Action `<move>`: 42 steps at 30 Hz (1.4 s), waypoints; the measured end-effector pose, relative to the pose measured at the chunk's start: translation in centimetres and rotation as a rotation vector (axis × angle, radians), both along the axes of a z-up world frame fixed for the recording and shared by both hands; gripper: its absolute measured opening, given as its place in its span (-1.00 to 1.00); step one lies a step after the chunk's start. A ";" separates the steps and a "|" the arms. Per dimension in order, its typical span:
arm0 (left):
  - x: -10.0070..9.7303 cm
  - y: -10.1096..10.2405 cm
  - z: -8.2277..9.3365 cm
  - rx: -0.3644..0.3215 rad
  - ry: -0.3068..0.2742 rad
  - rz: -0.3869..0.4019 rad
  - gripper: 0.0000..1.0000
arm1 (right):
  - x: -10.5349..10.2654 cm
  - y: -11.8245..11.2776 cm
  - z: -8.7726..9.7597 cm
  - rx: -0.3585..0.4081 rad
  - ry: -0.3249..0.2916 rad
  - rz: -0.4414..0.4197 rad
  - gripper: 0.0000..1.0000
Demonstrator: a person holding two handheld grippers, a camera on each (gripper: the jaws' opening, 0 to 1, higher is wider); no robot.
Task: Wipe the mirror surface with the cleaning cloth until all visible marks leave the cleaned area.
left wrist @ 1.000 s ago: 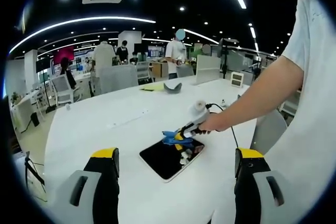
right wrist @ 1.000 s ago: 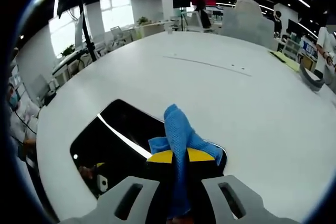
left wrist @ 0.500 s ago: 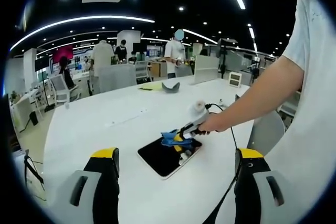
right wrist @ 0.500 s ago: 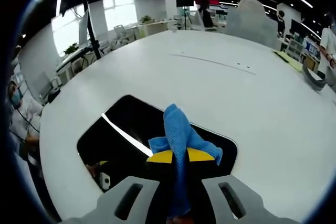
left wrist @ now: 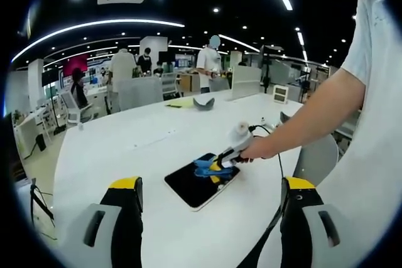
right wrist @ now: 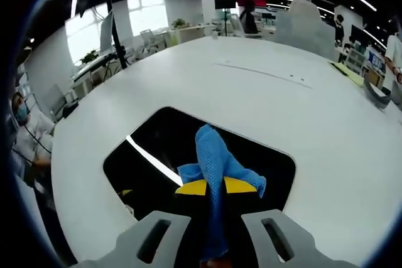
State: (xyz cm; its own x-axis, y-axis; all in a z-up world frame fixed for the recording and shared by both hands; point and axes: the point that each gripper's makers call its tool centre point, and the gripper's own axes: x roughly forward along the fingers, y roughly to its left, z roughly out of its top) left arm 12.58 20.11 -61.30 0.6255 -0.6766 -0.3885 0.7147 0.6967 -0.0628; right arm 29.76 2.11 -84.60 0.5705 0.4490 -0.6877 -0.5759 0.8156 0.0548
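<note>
Cloth (right wrist: 217,161) clamped in right gripper (right wrist: 215,187) jaws over mirror (right wrist: 157,145), frame centre; left gripper (left wrist: 210,196) jaws spread wide, empty, above desk (left wrist: 151,139), hand (left wrist: 251,150) at right.

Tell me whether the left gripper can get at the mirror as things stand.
Probably yes: the left gripper is open, and bare white table lies between it and the mirror. The right gripper, holding the blue cloth, occupies the mirror's far end.

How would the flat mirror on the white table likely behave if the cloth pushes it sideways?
The mirror lies flat and thin on the smooth table, so it probably slides rather than tips. It looks rigid and likely fragile. The cloth in the right claw looks soft.
</note>
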 end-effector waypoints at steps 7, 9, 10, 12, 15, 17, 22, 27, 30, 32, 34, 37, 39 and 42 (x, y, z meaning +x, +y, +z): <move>-0.3 -0.4 0.0 -0.007 -0.002 -0.008 0.83 | -0.9 0.2 0.0 0.001 0.001 0.012 -0.95; -0.4 -0.4 0.1 -0.009 -0.004 -0.009 0.83 | -1.2 0.3 0.0 0.002 0.002 0.014 -0.95; -0.5 -0.5 0.1 -0.011 -0.004 -0.010 0.83 | -1.3 0.3 0.0 0.002 0.002 0.016 -0.95; -0.6 -0.5 0.0 -0.006 -0.003 -0.012 0.83 | -1.5 0.4 0.0 0.001 0.002 0.018 -0.95; -0.8 -0.6 -0.1 -0.009 -0.001 -0.015 0.83 | -1.7 0.4 0.0 0.001 0.001 0.022 -0.95; -0.8 -0.7 -0.1 -0.007 -0.003 -0.018 0.83 | -1.9 0.5 0.0 0.002 0.002 0.023 -0.95; -0.9 -0.8 0.0 -0.011 -0.006 -0.023 0.83 | -2.4 0.6 0.1 0.004 0.001 0.026 -0.95; -1.1 -0.9 -0.1 -0.011 -0.007 -0.030 0.83 | -3.0 0.7 0.0 0.009 0.001 0.026 -0.95; -1.2 -1.0 0.0 -0.014 -0.009 -0.032 0.83 | -3.2 0.8 0.0 0.011 0.002 0.024 -0.95; -1.3 -1.0 0.0 -0.015 -0.010 -0.036 0.83 | -3.3 0.8 0.0 0.013 0.002 0.023 -0.95; -1.3 -1.1 0.0 -0.017 -0.010 -0.038 0.83 | -3.8 0.9 0.0 0.013 0.003 0.024 -0.95; -1.5 -1.4 0.0 -0.022 -0.011 -0.045 0.83 | -4.1 0.9 0.0 0.015 0.006 0.024 -0.95; -1.6 -1.5 0.0 -0.023 -0.013 -0.049 0.83 | -4.5 1.0 0.0 0.016 0.007 0.025 -0.95; -1.8 -1.6 -0.1 -0.021 -0.015 -0.055 0.83 | -4.9 1.1 -0.1 0.017 0.007 0.027 -0.95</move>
